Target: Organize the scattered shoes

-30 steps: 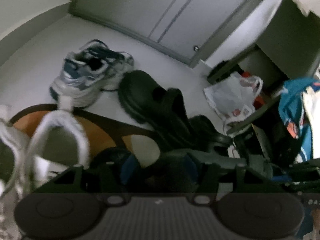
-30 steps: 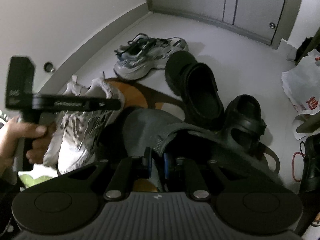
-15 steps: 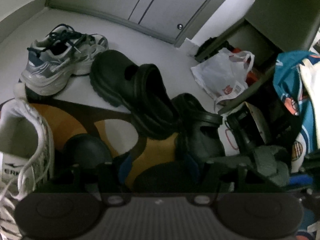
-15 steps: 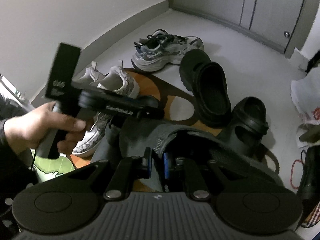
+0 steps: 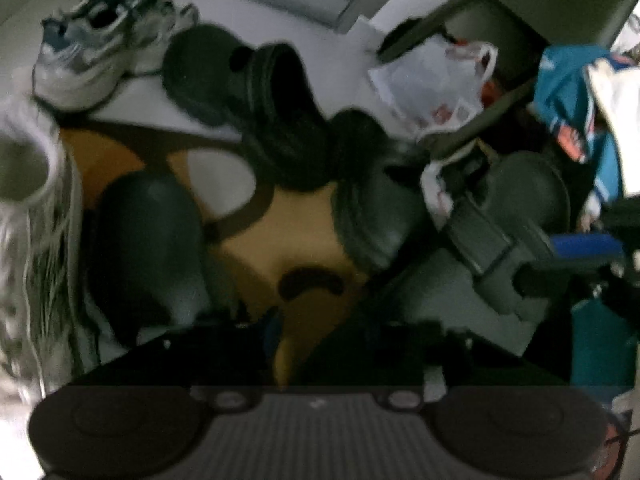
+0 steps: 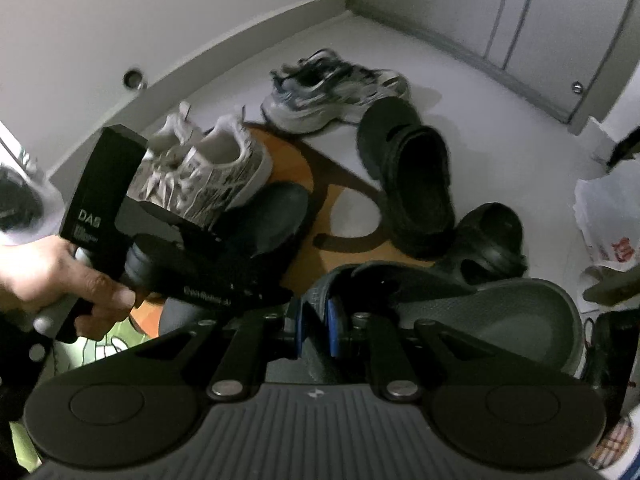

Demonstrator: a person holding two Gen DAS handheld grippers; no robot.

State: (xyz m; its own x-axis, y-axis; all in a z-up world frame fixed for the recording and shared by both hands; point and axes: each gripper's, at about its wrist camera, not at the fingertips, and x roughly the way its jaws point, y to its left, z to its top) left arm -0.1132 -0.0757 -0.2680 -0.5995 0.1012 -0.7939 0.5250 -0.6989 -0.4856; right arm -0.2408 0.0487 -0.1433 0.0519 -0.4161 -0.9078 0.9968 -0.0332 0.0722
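My right gripper [image 6: 316, 320] is shut on the strap of a grey slide sandal [image 6: 500, 312] and holds it above the floor; the sandal also shows at the right of the left wrist view [image 5: 516, 216]. My left gripper [image 5: 316, 320] hangs over the orange mat [image 5: 288, 232], jaws dark and blurred, with nothing seen between them. The matching grey slide [image 5: 148, 240] lies on the mat beside white sneakers [image 6: 200, 172]. Black clogs [image 6: 412, 184] and a black sandal [image 6: 488, 240] lie beyond. Blue-grey sneakers [image 6: 332, 88] stand near the wall.
A white plastic bag [image 6: 608, 216] lies at the right by a dark shelf. Grey cabinet doors [image 6: 500, 20] close off the far side. Blue clothing [image 5: 572, 92] hangs at the right. The wall and baseboard run along the left.
My left gripper has swung right and lower over the mat. My right gripper has lifted the grey slide and carried it to the right, away from its mate.
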